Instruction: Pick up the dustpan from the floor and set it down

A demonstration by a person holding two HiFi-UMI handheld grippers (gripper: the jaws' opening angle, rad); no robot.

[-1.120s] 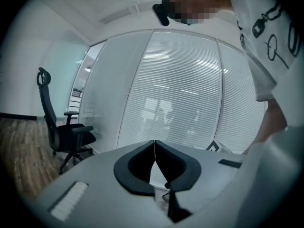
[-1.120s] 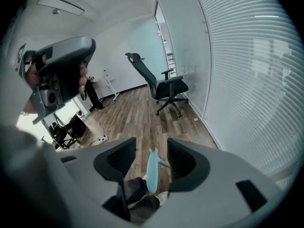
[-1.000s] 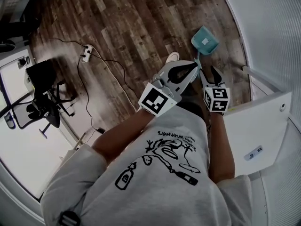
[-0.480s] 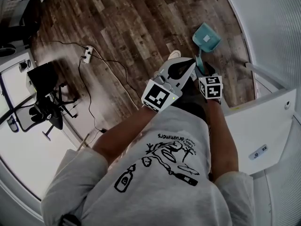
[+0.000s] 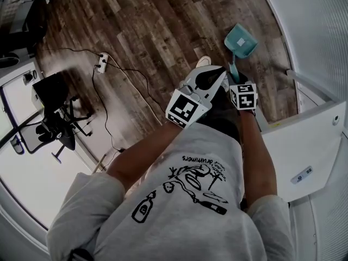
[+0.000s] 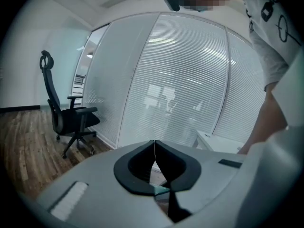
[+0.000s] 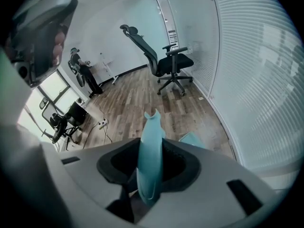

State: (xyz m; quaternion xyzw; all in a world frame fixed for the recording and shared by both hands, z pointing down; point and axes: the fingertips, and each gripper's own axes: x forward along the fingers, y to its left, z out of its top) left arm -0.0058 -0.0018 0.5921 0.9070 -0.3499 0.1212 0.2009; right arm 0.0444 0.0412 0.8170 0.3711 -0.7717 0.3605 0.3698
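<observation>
A teal dustpan stands on the wood floor by the glass wall, its long handle rising toward me. My right gripper points steeply down at it. In the right gripper view its jaws have just been closing, and the right gripper is shut on the handle, both pads against it. The pan's scoop shows beyond the jaws. My left gripper hangs close beside it on the left, apart from the handle. Its jaws are shut with nothing between them.
A curved glass wall with blinds runs along the right. A white cabinet stands at my right side. My shoe is near the pan. A power strip and cable lie left, with a black office chair farther off.
Both grippers have come down toward the dustpan's handle. The right jaws have closed around the handle. The left gripper stays shut.
</observation>
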